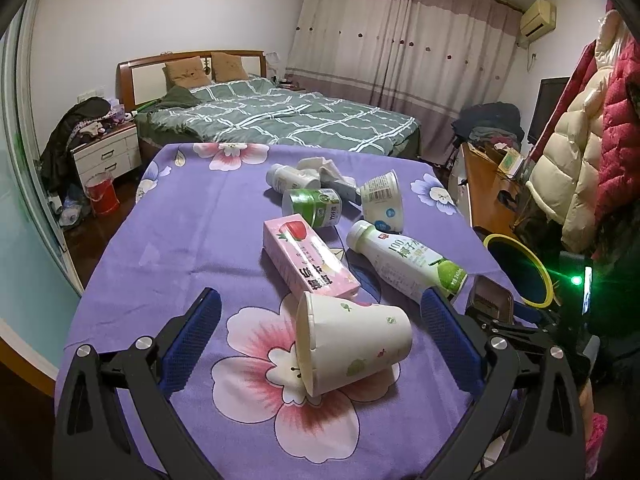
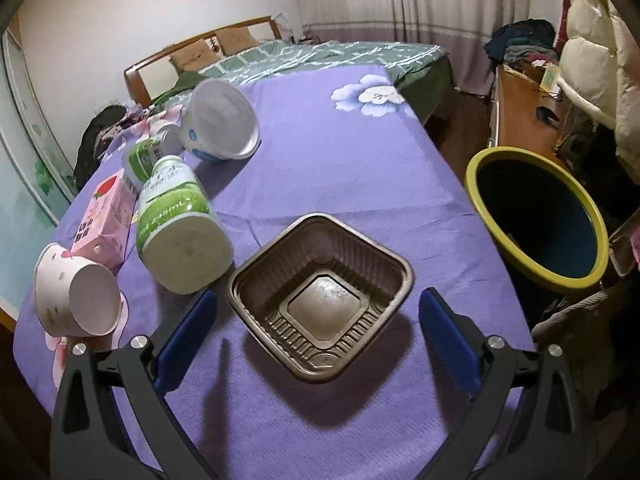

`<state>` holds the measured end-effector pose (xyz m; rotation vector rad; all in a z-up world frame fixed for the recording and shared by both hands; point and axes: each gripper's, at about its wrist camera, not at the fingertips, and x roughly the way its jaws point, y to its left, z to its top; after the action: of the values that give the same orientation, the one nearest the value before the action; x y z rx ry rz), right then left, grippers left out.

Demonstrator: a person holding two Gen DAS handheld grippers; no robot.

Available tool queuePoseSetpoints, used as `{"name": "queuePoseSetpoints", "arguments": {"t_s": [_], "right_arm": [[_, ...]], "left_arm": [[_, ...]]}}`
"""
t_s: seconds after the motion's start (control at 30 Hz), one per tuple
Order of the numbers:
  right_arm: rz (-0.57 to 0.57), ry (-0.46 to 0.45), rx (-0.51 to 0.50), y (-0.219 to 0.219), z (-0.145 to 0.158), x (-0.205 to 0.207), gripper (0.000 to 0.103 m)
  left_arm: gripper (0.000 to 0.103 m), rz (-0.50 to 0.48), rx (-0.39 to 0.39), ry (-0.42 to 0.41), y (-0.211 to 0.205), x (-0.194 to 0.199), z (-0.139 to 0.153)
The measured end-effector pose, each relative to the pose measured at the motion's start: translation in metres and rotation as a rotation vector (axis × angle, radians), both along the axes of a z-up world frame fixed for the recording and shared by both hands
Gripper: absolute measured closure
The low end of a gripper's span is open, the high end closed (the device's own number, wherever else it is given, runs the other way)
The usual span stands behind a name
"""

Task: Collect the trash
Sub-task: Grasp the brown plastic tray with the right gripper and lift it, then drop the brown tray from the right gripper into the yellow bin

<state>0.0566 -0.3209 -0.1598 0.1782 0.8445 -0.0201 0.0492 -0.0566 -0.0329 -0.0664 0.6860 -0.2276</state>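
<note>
My left gripper (image 1: 320,320) is open above a paper cup (image 1: 352,344) lying on its side on the purple flowered tablecloth (image 1: 180,232). Beyond it lie a pink carton (image 1: 308,260), a white-green bottle (image 1: 408,260), a green can (image 1: 312,206), a white tub (image 1: 382,200), a small white bottle (image 1: 292,178) and crumpled tissue (image 1: 324,168). My right gripper (image 2: 318,316) is open around a brown plastic tray (image 2: 320,296) on the cloth, not touching it. The bin (image 2: 536,220) with a yellow-green rim stands off the table's right edge.
A bed (image 1: 280,116) lies behind the table. A wooden desk (image 2: 520,128) and hanging coats (image 1: 592,140) are at the right. A nightstand (image 1: 108,156) and a red bucket (image 1: 102,194) stand at the left.
</note>
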Motion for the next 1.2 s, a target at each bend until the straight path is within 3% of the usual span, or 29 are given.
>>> {"name": "queuePoseSetpoints", "arguments": {"t_s": [0.3, 0.37, 0.4, 0.73, 1.2], "right_arm": [[-0.002, 0.015, -0.023, 0.002, 0.002, 0.008, 0.008], [0.005, 0.037, -0.018, 0.001, -0.001, 0.011, 0.016], [-0.003, 0.026, -0.03, 0.001, 0.0, 0.01, 0.025], [-0.013, -0.03, 0.004, -0.008, 0.014, 0.002, 0.025], [-0.286, -0.099, -0.027, -0.112, 0.038, 0.017, 0.024]], "left_arm": [[0.005, -0.003, 0.009, 0.009, -0.005, 0.002, -0.003], [0.005, -0.003, 0.008, 0.01, -0.004, 0.003, -0.004], [0.005, -0.002, 0.008, 0.012, -0.005, 0.004, -0.005], [0.005, -0.014, 0.005, 0.035, -0.003, 0.013, -0.017], [0.005, -0.045, 0.021, 0.063, -0.024, 0.026, -0.025]]}}
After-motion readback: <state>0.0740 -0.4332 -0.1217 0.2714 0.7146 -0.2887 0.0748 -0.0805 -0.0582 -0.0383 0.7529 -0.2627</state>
